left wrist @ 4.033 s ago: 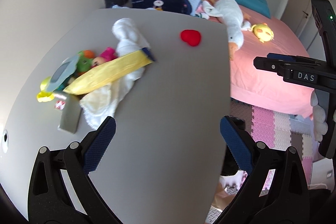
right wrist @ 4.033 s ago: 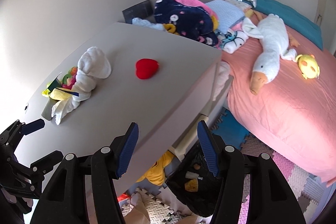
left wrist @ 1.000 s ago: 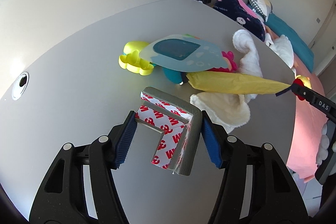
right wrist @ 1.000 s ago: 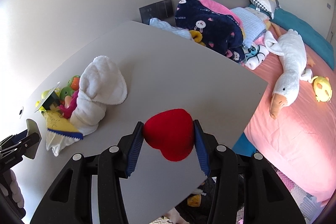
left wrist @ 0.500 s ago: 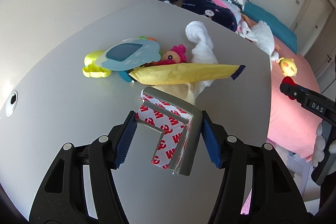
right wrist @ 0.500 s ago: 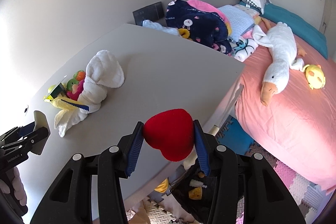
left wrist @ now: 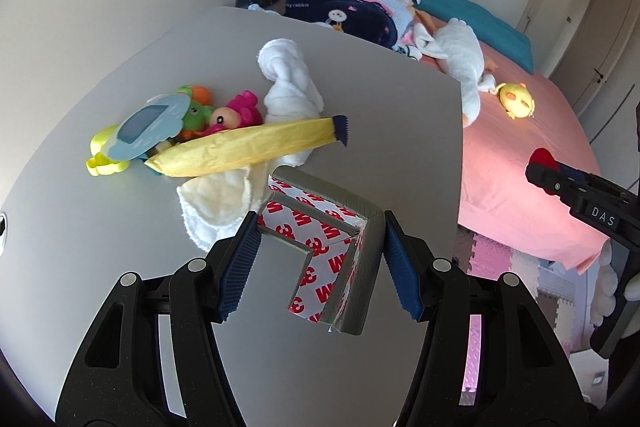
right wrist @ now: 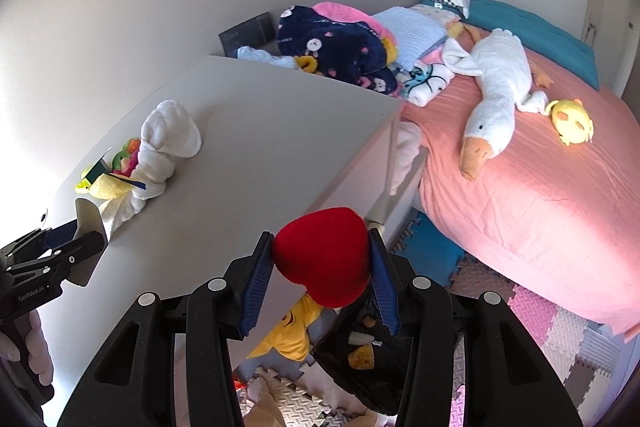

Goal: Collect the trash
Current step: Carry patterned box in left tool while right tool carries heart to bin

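My left gripper (left wrist: pixel 320 261) is shut on a grey L-shaped corner guard (left wrist: pixel 352 247) with red-and-white backing, lifted above the grey table (left wrist: pixel 380 115). My right gripper (right wrist: pixel 322 275) is shut on a red heart-shaped sponge (right wrist: pixel 322 259), held past the table's front edge above a black trash bag (right wrist: pixel 360 367) on the floor. In the left wrist view the right gripper (left wrist: pixel 560 183) shows at the right with the red heart (left wrist: pixel 541 157) at its tip. In the right wrist view the left gripper (right wrist: pixel 76 247) with the guard (right wrist: pixel 89 223) shows at the left. A yellow wrapper (left wrist: pixel 244 149) lies on the table.
White cloths (left wrist: pixel 288 83), small toys (left wrist: pixel 224 111) and a blue card (left wrist: pixel 148 125) sit on the table by the wall. A pink bed (right wrist: pixel 520 195) with a plush goose (right wrist: pixel 492 83) and a yellow plush (right wrist: pixel 572 121) stands to the right. Foam mats (right wrist: pixel 560 327) cover the floor.
Both grippers have drawn back from the toy pile toward the table's front edge, each keeping its hold. The heart now hangs past the edge, over the black bag.
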Available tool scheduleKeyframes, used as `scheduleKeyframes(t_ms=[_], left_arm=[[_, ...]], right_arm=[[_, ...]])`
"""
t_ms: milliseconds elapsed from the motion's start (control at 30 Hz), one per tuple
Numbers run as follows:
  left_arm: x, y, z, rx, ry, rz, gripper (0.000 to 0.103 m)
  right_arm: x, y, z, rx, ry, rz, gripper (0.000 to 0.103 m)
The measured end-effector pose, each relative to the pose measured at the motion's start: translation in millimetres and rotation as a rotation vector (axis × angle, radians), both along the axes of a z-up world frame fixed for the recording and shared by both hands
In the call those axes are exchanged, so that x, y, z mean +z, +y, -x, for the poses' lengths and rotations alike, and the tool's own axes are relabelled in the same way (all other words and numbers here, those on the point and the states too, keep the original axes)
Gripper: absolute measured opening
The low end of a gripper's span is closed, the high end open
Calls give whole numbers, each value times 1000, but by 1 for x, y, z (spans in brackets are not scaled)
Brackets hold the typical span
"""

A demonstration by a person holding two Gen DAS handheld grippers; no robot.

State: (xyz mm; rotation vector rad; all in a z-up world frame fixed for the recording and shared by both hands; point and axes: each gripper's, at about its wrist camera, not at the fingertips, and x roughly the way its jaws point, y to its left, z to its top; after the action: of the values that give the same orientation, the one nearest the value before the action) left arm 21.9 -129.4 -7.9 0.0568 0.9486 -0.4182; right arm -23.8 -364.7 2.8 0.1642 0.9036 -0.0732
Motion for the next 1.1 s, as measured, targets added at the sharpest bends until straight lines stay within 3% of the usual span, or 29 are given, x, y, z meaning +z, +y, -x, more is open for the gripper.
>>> scheduleKeyframes(t_ms=[1100], left_arm=[[0,-127,12,-344,13,0,60]], right_arm=[[8,-81,77,-271,-16,8,48]])
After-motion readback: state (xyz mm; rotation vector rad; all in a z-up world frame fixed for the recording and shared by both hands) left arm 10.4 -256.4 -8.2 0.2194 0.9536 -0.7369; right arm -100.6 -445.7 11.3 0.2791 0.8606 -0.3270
